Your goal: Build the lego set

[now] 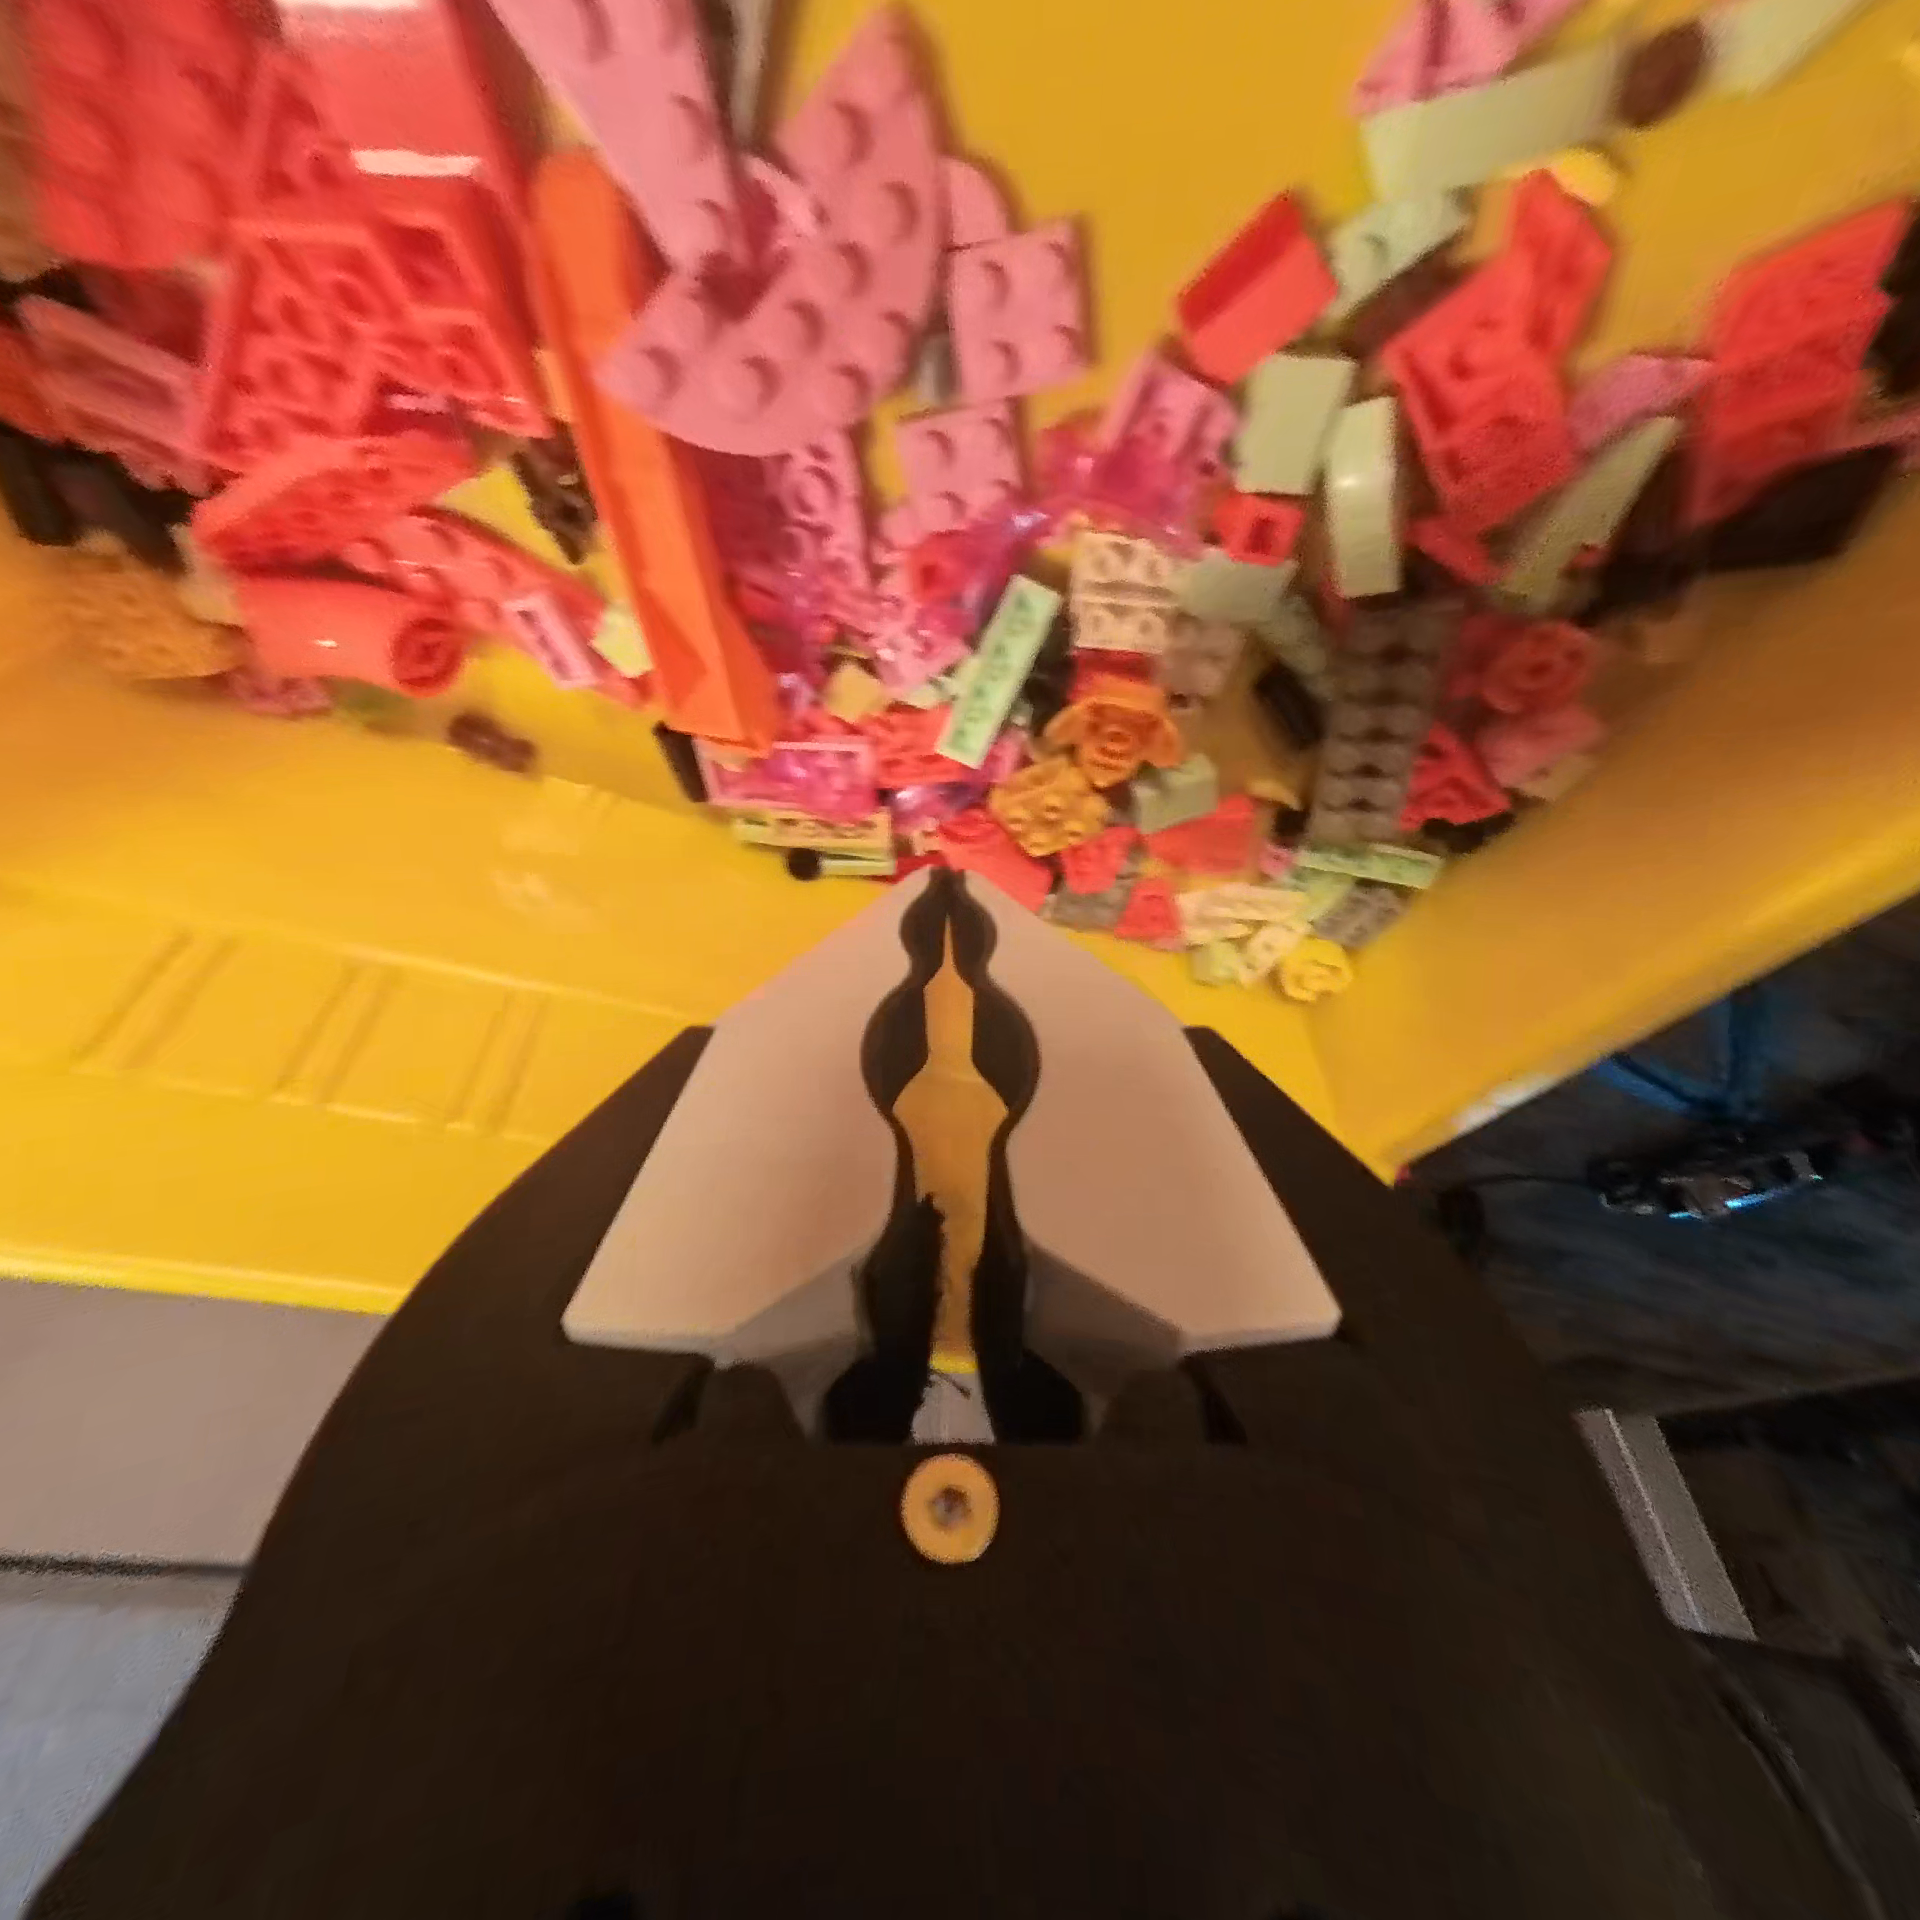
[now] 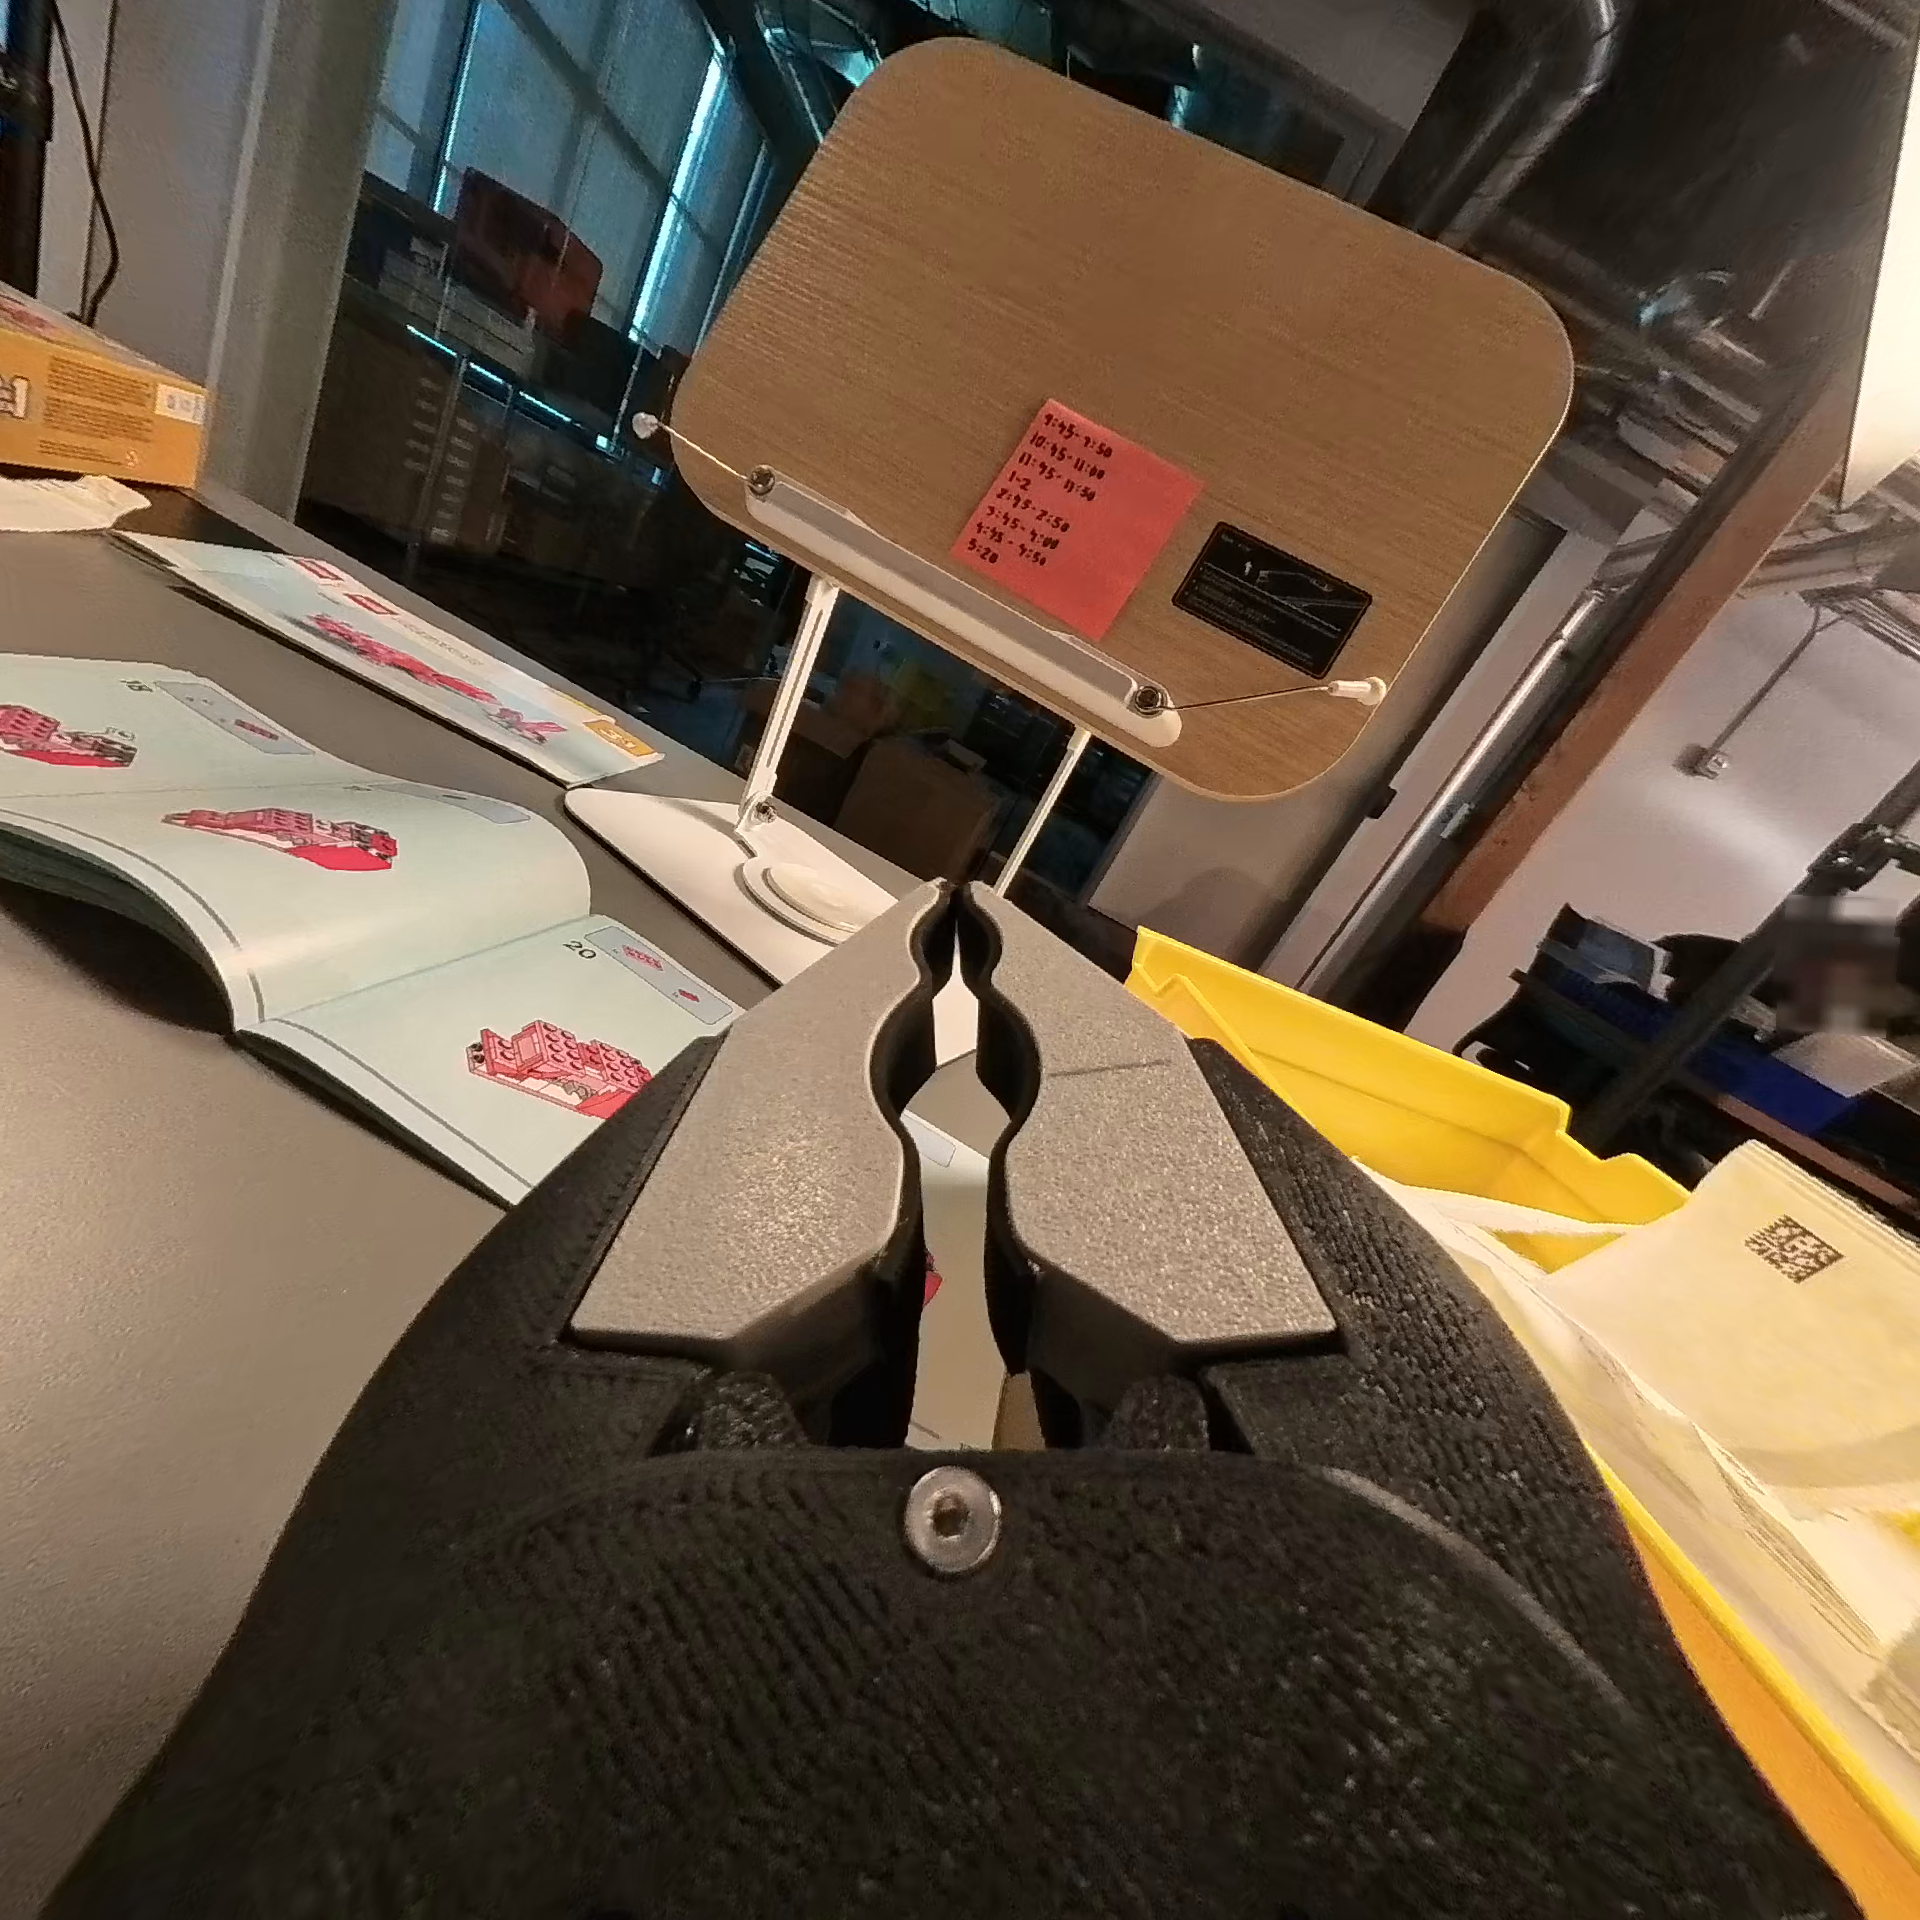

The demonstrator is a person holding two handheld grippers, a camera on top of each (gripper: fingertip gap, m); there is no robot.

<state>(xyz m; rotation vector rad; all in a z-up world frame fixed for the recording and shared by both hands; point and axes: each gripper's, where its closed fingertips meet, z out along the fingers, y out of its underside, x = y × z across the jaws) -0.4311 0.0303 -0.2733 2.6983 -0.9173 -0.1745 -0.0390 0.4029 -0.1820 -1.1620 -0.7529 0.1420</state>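
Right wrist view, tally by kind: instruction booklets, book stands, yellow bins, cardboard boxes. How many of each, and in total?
Instruction booklets: 2
Wooden book stand: 1
Yellow bin: 1
Yellow cardboard box: 1
Total: 5

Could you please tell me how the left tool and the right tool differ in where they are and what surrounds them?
The left tool points into a yellow bin, tips at a pile of bricks; the right tool is above a dark table, beside an open booklet, facing a wooden stand. Both are shut, holding nothing.

Right gripper [image 2: 954, 902] jaws closed on nothing above open instruction booklet [image 2: 343, 935]; wooden stand [image 2: 1122, 416] beyond; yellow bin [image 2: 1403, 1081] beside.
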